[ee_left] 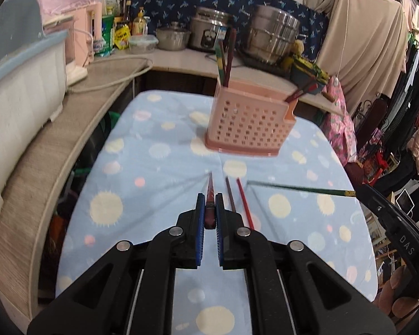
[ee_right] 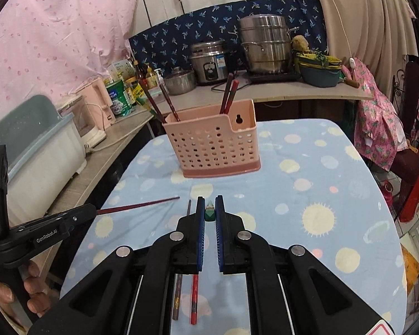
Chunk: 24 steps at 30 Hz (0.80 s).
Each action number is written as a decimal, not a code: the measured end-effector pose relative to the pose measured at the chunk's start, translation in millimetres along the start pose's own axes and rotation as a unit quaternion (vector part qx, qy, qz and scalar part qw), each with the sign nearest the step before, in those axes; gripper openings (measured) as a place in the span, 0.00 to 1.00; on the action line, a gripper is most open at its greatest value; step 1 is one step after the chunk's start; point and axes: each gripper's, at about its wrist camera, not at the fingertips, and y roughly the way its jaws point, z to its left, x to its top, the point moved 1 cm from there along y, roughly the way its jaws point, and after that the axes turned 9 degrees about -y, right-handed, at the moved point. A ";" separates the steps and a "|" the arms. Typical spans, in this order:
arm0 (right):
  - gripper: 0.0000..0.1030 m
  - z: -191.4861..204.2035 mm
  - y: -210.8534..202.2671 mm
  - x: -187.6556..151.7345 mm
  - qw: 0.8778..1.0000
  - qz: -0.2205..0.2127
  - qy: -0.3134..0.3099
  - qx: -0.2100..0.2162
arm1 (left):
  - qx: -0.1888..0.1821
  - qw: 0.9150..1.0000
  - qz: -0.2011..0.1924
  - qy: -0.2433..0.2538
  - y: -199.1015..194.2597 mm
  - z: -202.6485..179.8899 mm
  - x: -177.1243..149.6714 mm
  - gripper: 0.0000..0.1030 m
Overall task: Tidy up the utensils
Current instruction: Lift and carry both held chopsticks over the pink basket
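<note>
A pink perforated utensil holder (ee_left: 247, 124) (ee_right: 213, 145) stands on the blue dotted tablecloth, with several chopsticks upright in it. My left gripper (ee_left: 210, 198) is shut on a dark red chopstick (ee_left: 210, 195) pointing toward the holder; in the right wrist view it shows at the left with the chopstick (ee_right: 138, 206) sticking out. My right gripper (ee_right: 209, 203) is shut on a green chopstick (ee_right: 209, 213); its length (ee_left: 296, 187) shows in the left wrist view. A brown chopstick (ee_left: 230, 194) (ee_right: 177, 296) and a red chopstick (ee_left: 245, 202) (ee_right: 194, 298) lie on the cloth.
A wooden counter (ee_left: 36, 150) runs along the left with a white and blue bin (ee_left: 16, 89) and a pink appliance (ee_right: 96, 111). The back counter holds a rice cooker (ee_right: 209, 62), steel pots (ee_right: 265, 44) and bottles. Clothes hang at right.
</note>
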 end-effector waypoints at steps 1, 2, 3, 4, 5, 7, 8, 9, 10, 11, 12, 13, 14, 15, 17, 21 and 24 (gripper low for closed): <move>0.07 -0.5 -0.4 6.7 1.000 -0.006 0.000 -0.002 | 0.000 1.000 -0.006 0.000 -1.3 -1.4 9.6 0.07; 0.07 -1.4 -0.5 13.8 1.000 -0.012 0.000 -0.003 | -0.003 1.000 -0.010 0.000 -2.0 -2.6 16.7 0.07; 0.07 -2.2 -1.0 21.2 1.000 -0.018 0.000 -0.004 | -0.004 1.000 -0.014 -0.002 -3.2 -4.0 25.1 0.07; 0.07 -3.3 -1.6 30.2 1.000 -0.027 -0.002 -0.006 | -0.007 1.000 -0.020 -0.001 -5.2 -5.9 33.8 0.07; 0.07 -4.6 -1.7 38.3 0.999 -0.032 -0.002 -0.008 | -0.008 1.000 -0.026 -0.001 -6.8 -7.6 40.2 0.07; 0.07 -7.7 -1.5 52.6 0.999 -0.042 0.000 -0.004 | -0.012 0.999 -0.037 -0.003 -10.3 -12.1 57.6 0.07; 0.07 -9.9 -1.3 60.5 0.999 -0.047 0.004 -0.002 | -0.017 0.999 -0.041 -0.006 -12.2 -14.0 65.5 0.07; 0.07 -11.8 -1.8 68.4 0.999 -0.054 0.006 0.000 | -0.022 0.999 -0.046 -0.008 -14.0 -16.3 72.7 0.07; 0.07 -13.6 -2.4 75.7 0.998 -0.060 0.008 0.003 | -0.026 0.998 -0.053 -0.009 -16.3 -19.3 81.1 0.07; 0.07 -15.4 -3.5 82.3 0.998 -0.066 0.011 0.005 | -0.028 0.998 -0.059 -0.010 -18.3 -21.3 87.4 0.07; 0.07 -17.4 -4.9 90.4 0.997 -0.074 0.013 0.006 | -0.031 0.997 -0.066 -0.010 -20.9 -24.6 96.2 0.07; 0.07 -19.2 -6.2 98.0 0.997 -0.081 0.015 0.007 | -0.039 0.997 -0.072 -0.012 -23.6 -27.9 105.0 0.07; 0.07 -20.8 -8.1 105.5 0.996 -0.089 0.018 0.009 | -0.045 0.996 -0.077 -0.013 -26.4 -30.6 112.9 0.07; 0.07 -22.3 -10.1 114.7 0.995 -0.098 0.019 0.011 | -0.050 0.995 -0.084 -0.015 -29.1 -33.4 120.8 0.07; 0.07 -24.9 -14.1 132.4 0.993 -0.116 0.023 0.011 | -0.058 0.993 -0.101 -0.014 -35.7 -41.4 138.1 0.07; 0.07 -30.8 -15.2 168.9 0.989 -0.145 0.028 0.006 | -0.071 0.989 -0.133 -0.016 -42.5 -57.2 169.5 0.07; 0.07 -37.3 -8.6 194.3 0.987 -0.158 0.038 0.010 | -0.070 0.986 -0.152 -0.018 -39.1 -68.3 191.6 0.07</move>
